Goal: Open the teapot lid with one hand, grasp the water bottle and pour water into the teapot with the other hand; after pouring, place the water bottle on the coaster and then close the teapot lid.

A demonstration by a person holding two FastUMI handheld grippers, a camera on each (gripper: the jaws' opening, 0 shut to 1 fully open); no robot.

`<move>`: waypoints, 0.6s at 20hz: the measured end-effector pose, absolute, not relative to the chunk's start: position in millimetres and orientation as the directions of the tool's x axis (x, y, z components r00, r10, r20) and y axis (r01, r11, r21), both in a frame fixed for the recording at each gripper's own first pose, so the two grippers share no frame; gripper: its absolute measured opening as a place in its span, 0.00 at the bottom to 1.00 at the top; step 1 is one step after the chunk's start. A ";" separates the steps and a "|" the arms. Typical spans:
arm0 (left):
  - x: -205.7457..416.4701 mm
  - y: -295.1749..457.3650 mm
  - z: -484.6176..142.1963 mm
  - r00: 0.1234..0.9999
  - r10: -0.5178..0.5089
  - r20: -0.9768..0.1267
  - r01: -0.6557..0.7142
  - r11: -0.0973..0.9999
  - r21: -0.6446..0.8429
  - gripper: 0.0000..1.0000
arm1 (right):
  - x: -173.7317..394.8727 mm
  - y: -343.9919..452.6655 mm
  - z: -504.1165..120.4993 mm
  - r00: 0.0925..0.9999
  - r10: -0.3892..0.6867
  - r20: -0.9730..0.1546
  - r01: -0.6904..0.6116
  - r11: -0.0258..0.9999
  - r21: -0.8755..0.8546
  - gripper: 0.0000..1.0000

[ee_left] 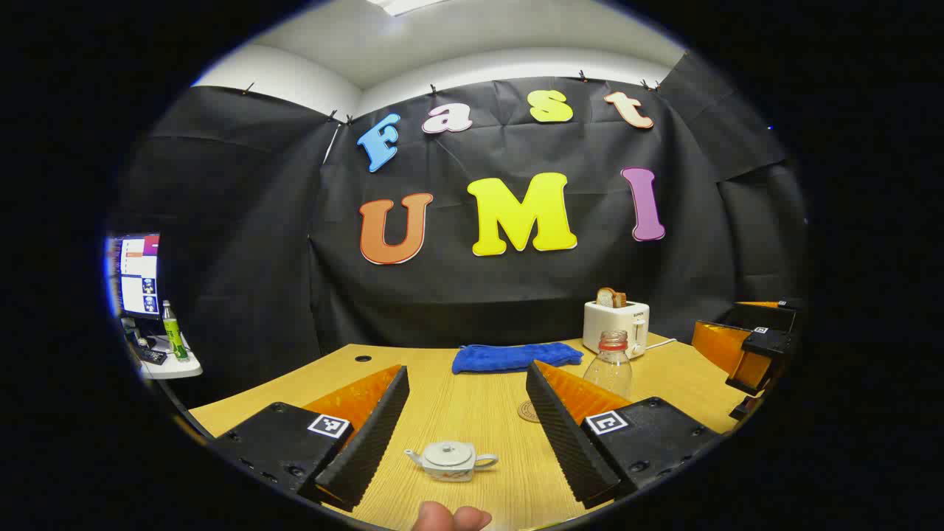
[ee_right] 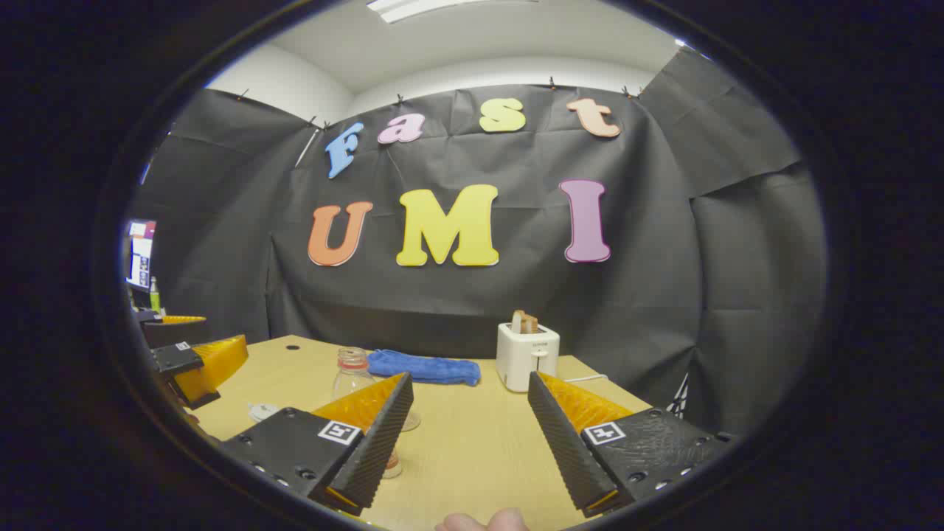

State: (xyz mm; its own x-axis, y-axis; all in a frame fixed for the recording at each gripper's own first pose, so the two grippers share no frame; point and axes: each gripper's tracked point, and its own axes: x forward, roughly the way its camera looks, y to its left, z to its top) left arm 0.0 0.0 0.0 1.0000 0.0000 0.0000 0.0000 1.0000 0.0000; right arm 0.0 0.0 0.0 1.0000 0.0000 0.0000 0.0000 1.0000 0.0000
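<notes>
A small white teapot (ee_left: 450, 461) sits on the wooden table with its lid on. In the left gripper view it appears low between the two fingers of my left gripper (ee_left: 466, 372), which is open and holds nothing. A clear water bottle (ee_left: 609, 365) with a reddish neck stands upright farther off to the right, with a round coaster (ee_left: 529, 411) just left of it. My right gripper (ee_right: 470, 380) is open and empty. Its left finger hides the lower part of the bottle (ee_right: 351, 372). The teapot (ee_right: 262, 411) lies far left, near the left gripper (ee_right: 193, 363).
A blue towel (ee_left: 516, 357) lies at the back of the table (ee_left: 472, 402), with a white toaster (ee_left: 616, 324) holding bread to its right. The right gripper (ee_left: 752, 350) shows at the right edge. A monitor (ee_left: 136, 273) and a green bottle (ee_left: 174, 332) stand on a side shelf at left.
</notes>
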 end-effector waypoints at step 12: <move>-2.3 8.8 3.6 1.000 0.022 0.006 -0.022 1.000 0.009 1.00 | 0.0 7.3 -2.1 1.000 0.010 -0.001 -0.010 1.000 -0.001 0.94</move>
